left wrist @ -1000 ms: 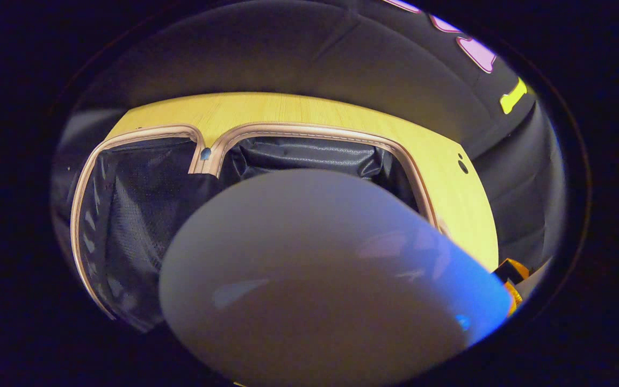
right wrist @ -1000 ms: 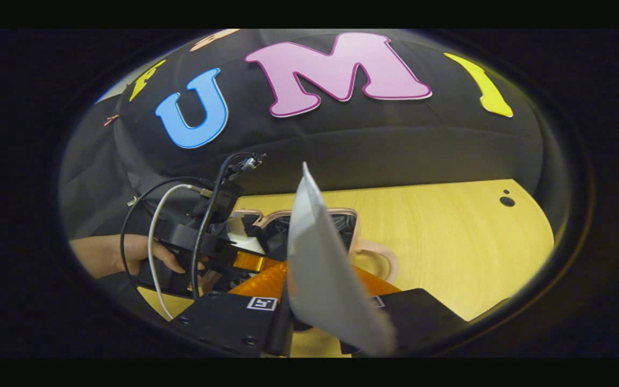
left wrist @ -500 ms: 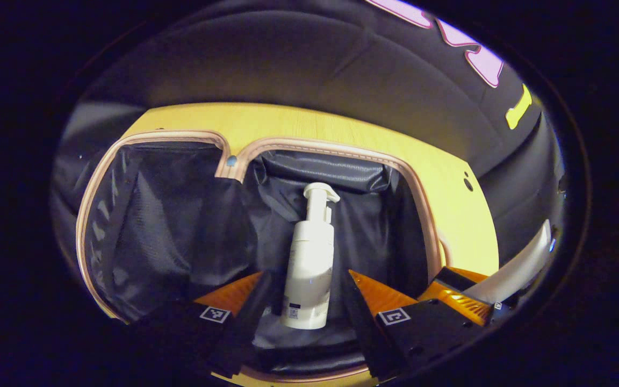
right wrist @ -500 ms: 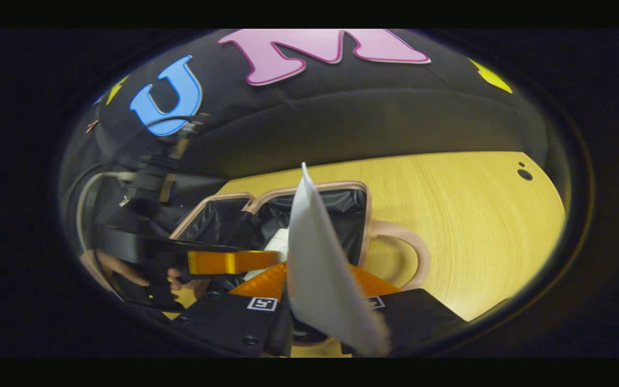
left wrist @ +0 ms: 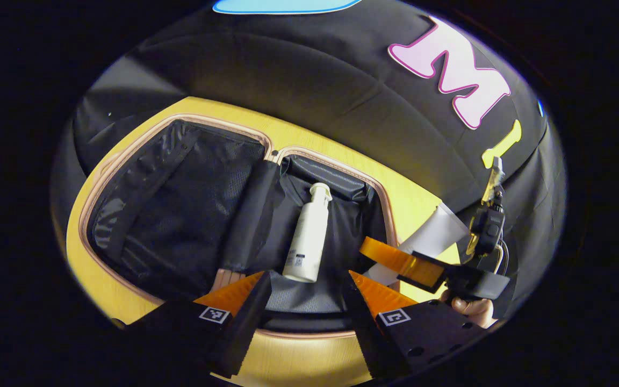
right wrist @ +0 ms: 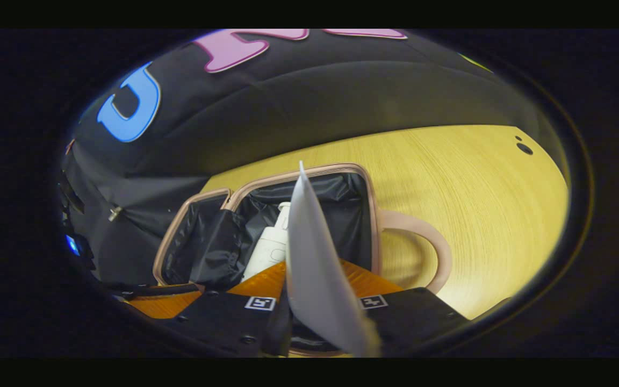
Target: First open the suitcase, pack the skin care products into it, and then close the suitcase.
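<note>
A pink-rimmed suitcase with black fabric lining (left wrist: 180, 209) lies fully open and flat on the pale yellow wooden table (left wrist: 299, 365), both halves side by side, hinge line running toward the table's far edge. In the right half a white pump bottle of skin care product (left wrist: 305, 236) lies on its side on the lining, pump head toward the far edge, base toward the near rim. The left gripper (left wrist: 305, 293) hangs above the near rim of that half with its fingers spread wide apart, touching nothing, the bottle's base showing in the gap between them. Past the suitcase's right rim, in the left gripper view, a hand (left wrist: 473, 309) carries the other tool with a flat white sachet (left wrist: 427, 236) sticking out of it. In the right gripper view, the right gripper (right wrist: 315, 317) has its fingers pinching that thin white sachet (right wrist: 312, 269), which stands edge-on and tilted up above the right half, in front of the bottle (right wrist: 269, 250). The suitcase's pink loop handle (right wrist: 422, 252) lies on the table beside the right rim
</note>
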